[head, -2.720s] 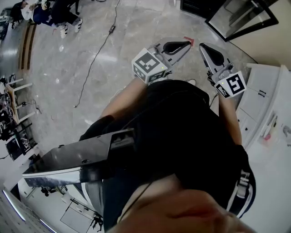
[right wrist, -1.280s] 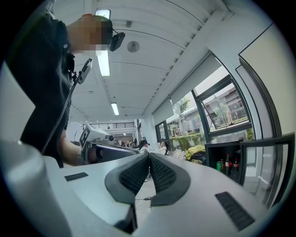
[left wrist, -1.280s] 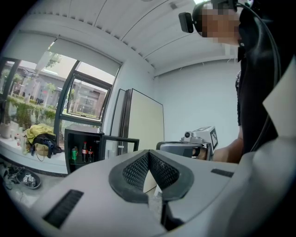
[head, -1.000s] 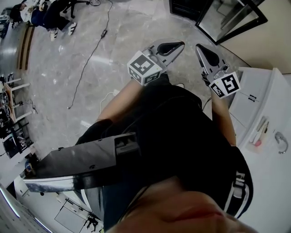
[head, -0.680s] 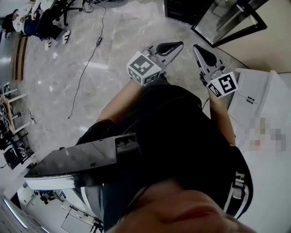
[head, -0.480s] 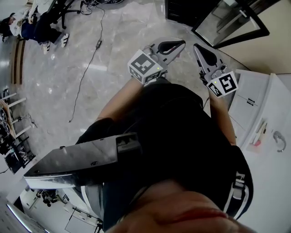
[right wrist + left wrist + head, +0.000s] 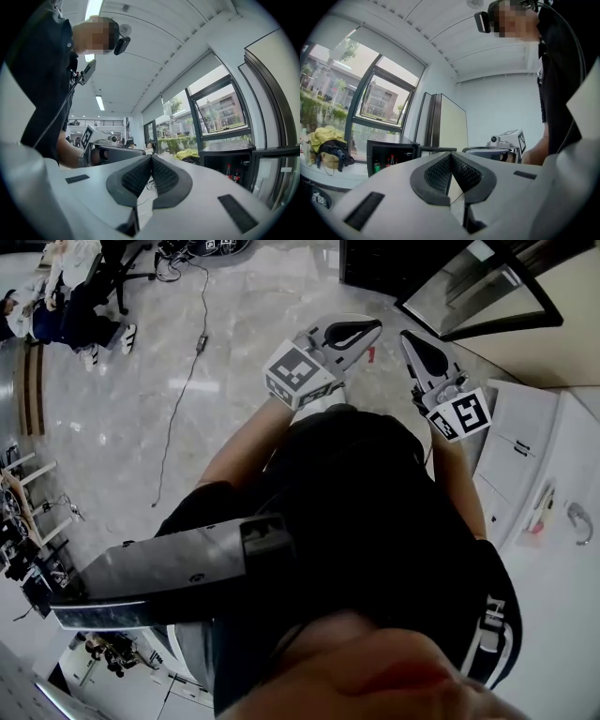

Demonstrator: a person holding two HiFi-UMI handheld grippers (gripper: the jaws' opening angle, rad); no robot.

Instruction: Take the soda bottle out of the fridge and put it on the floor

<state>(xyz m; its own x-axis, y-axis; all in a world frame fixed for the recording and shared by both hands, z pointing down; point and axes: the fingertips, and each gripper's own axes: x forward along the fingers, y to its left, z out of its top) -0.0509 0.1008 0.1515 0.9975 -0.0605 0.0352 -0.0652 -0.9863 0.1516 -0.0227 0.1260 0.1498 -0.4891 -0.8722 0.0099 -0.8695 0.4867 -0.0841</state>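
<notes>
Both claws have drifted nearer the open fridge (image 7: 373, 259): left claw (image 7: 373, 327) and right claw (image 7: 409, 337), each pressed closed on nothing. Only the gripper views show the soda bottle (image 7: 228, 171), standing inside the fridge. Marble floor (image 7: 234, 352) spreads left of the fridge, and windows (image 7: 377, 101) rise behind it.

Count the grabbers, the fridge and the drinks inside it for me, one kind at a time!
grippers: 2, the left gripper and the right gripper
fridge: 1
red-capped bottles: 2
green drink: 1
total: 6
</notes>
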